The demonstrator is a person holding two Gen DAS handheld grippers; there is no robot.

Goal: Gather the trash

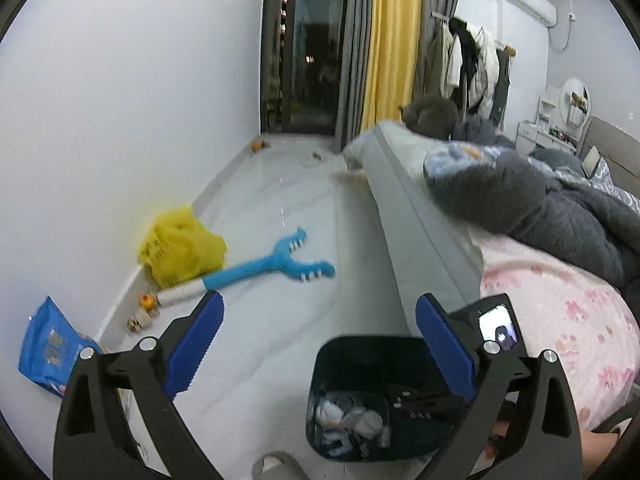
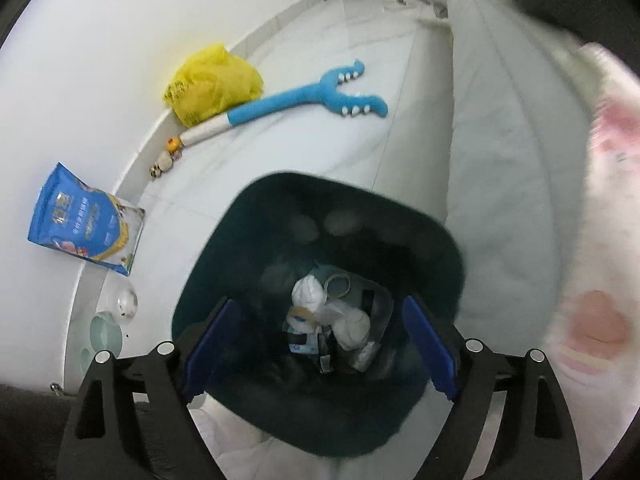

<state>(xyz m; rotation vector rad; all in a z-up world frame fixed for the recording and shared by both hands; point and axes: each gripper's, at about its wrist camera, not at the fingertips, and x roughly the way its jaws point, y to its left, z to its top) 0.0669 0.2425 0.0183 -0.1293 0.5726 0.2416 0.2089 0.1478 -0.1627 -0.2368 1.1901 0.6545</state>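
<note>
Your dark bin [image 2: 320,216] holds crumpled white trash [image 2: 308,290]; its labels are unreadable; both your left gripper [image 1: 320,344] and right gripper [image 2: 320,340] are spread empty.

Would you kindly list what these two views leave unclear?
- Left wrist view: small bits on the far floor, too small to identify.
- Right wrist view: items deep in the dark bin, blurred and tangled.
- Right wrist view: pink bedding, motion-blurred.
- Left wrist view: blue pouch, print unreadable.
</note>
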